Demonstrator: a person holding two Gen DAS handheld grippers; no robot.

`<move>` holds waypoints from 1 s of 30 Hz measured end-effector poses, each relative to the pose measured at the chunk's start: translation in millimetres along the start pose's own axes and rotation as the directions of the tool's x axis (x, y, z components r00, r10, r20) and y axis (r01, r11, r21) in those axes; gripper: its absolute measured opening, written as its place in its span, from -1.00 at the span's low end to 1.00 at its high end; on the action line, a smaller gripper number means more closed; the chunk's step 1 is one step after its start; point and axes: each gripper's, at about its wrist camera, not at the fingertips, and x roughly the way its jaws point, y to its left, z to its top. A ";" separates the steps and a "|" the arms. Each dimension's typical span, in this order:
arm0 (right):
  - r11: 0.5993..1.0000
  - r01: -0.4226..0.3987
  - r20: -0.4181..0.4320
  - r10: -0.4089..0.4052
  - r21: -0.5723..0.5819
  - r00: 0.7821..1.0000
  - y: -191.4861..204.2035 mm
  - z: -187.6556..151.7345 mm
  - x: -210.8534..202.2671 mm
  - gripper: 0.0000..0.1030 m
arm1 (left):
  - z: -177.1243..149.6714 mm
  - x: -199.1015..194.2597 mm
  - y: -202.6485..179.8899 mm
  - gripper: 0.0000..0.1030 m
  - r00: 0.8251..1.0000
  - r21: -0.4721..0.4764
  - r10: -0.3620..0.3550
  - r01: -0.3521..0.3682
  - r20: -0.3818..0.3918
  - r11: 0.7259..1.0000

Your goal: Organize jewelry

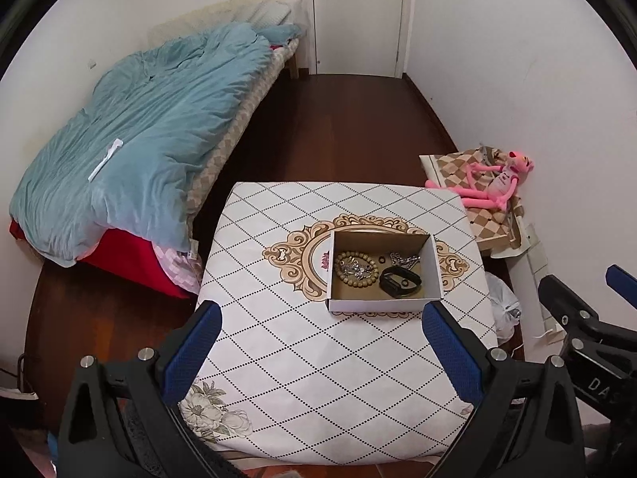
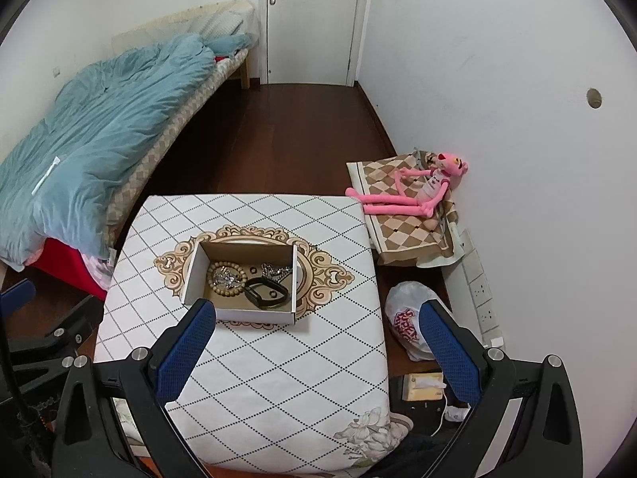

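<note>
An open cardboard box [image 1: 433,257] [image 2: 190,271] sits on the patterned table [image 1: 298,358] [image 2: 286,358]. Inside lie a wooden bead bracelet [image 1: 341,275] [image 2: 219,290], a silver chain piece [image 1: 357,269] [image 2: 223,278] within its loop, a black band [image 1: 400,282] [image 2: 266,296], a second silver chain [image 1: 404,259] [image 2: 274,270] and a small dark ring [image 1: 382,259] [image 2: 252,269]. My left gripper [image 1: 321,310] is open and empty, above the table's near side. My right gripper [image 2: 318,310] is open and empty, near the box's front.
A bed with a blue duvet [image 1: 139,135] [image 2: 99,119] stands at the left. A pink plush toy [image 1: 493,183] [image 2: 418,191] lies on a chequered cloth at the right wall. A plastic bag [image 2: 406,318] sits on the floor right of the table. A door [image 1: 358,16] is at the far end.
</note>
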 end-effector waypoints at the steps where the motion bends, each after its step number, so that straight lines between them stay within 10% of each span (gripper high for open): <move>1: 1.000 0.000 -0.003 0.000 -0.001 1.000 0.8 0.2 1.0 1.00 | 0.0 2.6 0.2 1.00 1.000 -0.002 0.002 -0.002 -0.005 1.000; 30: 1.000 -0.012 -0.056 0.012 -0.005 0.998 5.0 -2.3 19.8 1.00 | 0.2 19.9 8.2 1.00 1.000 0.000 0.015 -0.015 -0.024 1.000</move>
